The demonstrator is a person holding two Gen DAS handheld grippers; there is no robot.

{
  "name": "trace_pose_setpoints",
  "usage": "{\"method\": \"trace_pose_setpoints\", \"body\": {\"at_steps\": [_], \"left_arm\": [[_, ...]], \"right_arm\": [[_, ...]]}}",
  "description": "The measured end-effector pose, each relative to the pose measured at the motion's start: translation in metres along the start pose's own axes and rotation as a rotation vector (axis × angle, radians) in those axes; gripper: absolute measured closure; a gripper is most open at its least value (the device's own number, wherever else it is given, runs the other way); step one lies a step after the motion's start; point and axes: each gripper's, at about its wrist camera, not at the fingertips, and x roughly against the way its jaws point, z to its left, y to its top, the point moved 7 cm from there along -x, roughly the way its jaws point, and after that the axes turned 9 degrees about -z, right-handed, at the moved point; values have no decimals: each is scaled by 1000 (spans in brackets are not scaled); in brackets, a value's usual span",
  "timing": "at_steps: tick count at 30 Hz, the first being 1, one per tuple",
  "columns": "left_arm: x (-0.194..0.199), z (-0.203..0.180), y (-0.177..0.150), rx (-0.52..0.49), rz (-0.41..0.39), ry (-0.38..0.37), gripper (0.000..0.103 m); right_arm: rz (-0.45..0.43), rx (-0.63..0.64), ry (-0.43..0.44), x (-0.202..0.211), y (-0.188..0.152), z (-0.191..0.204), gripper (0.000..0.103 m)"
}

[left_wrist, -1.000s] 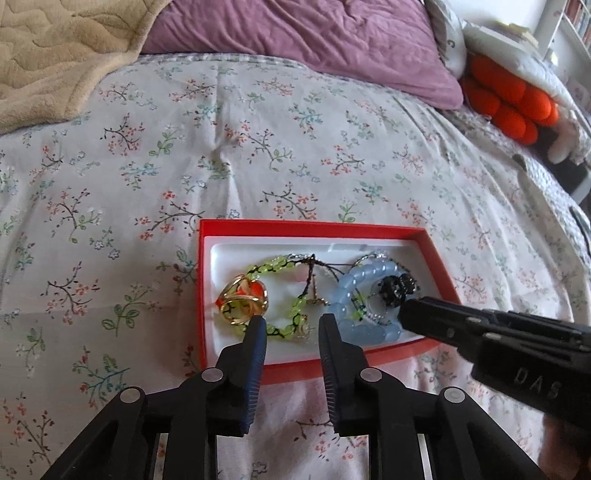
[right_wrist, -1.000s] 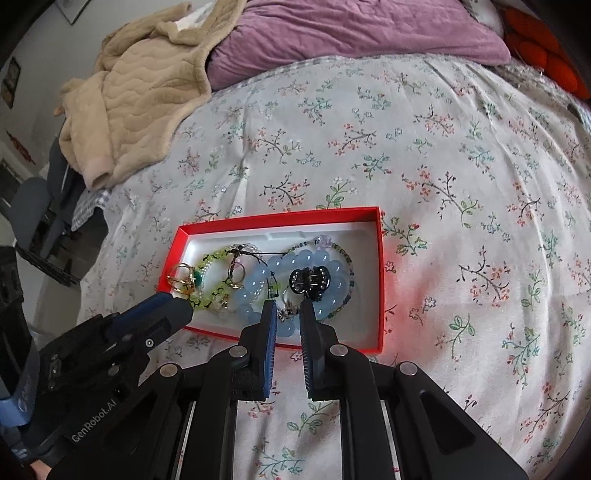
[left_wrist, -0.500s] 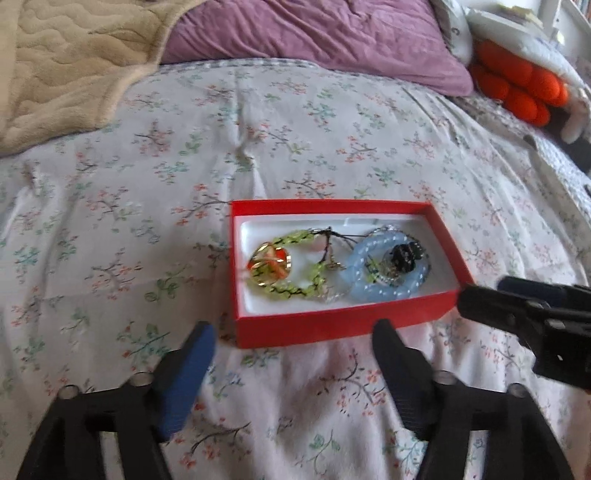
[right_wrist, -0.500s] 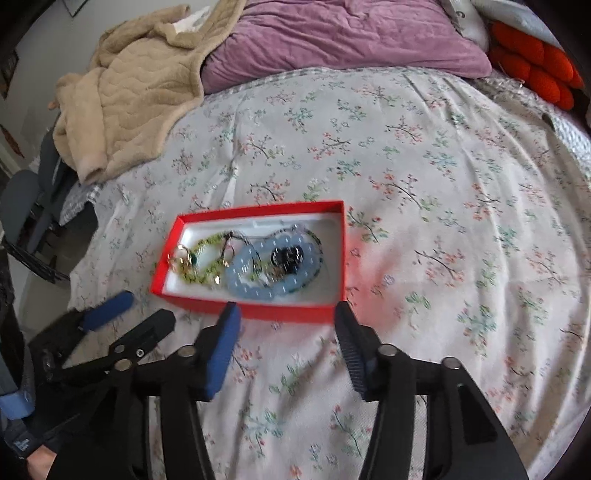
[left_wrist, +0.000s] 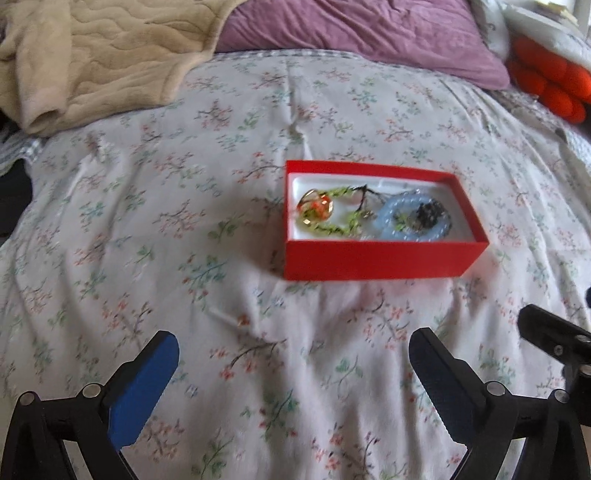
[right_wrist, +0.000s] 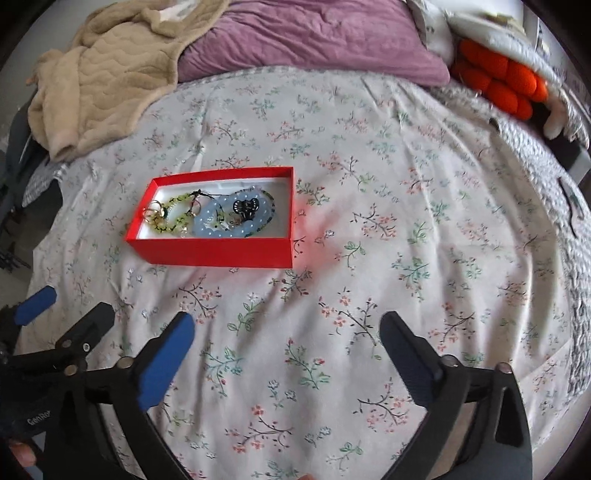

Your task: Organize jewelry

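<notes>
A red box (left_wrist: 369, 264) (right_wrist: 214, 251) sits on the floral bedspread. Inside lie a green bead bracelet (left_wrist: 332, 229) (right_wrist: 173, 218), a gold ring with an orange stone (left_wrist: 317, 210), a pale blue bead bracelet (left_wrist: 391, 221) (right_wrist: 221, 225) and a black clip (left_wrist: 428, 214) (right_wrist: 243, 206). My left gripper (left_wrist: 293, 338) hovers near the box's front wall, jaws opening wide, nothing between them. My right gripper (right_wrist: 288, 320) hangs back to the box's right, jaws also opening and empty. In the right wrist view the left gripper (right_wrist: 68, 306) shows at the lower left.
A beige quilted blanket (left_wrist: 92, 55) lies bunched at the back left. A purple pillow (left_wrist: 351, 33) spans the head of the bed, with an orange cushion (left_wrist: 546, 81) at the far right. The bed's left edge (right_wrist: 33, 206) drops to dark furniture.
Both grippers have drawn back and up from the box, and their jaws have gone from nearly shut to wide apart. The jewelry stays in the box.
</notes>
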Motion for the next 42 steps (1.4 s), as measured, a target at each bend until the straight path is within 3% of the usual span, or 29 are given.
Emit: {"method": "trace_pose_setpoints", "body": {"at_steps": [9, 23, 42], "left_arm": [[1, 19, -17, 15, -7, 100, 1], [-4, 12, -25, 0, 18, 84, 1], [-4, 8, -29, -19, 22, 89, 1]], "right_arm": [[-25, 53, -65, 3, -20, 0, 0], [32, 81, -78, -16, -35, 11, 0], [29, 70, -83, -15, -36, 6, 0]]}}
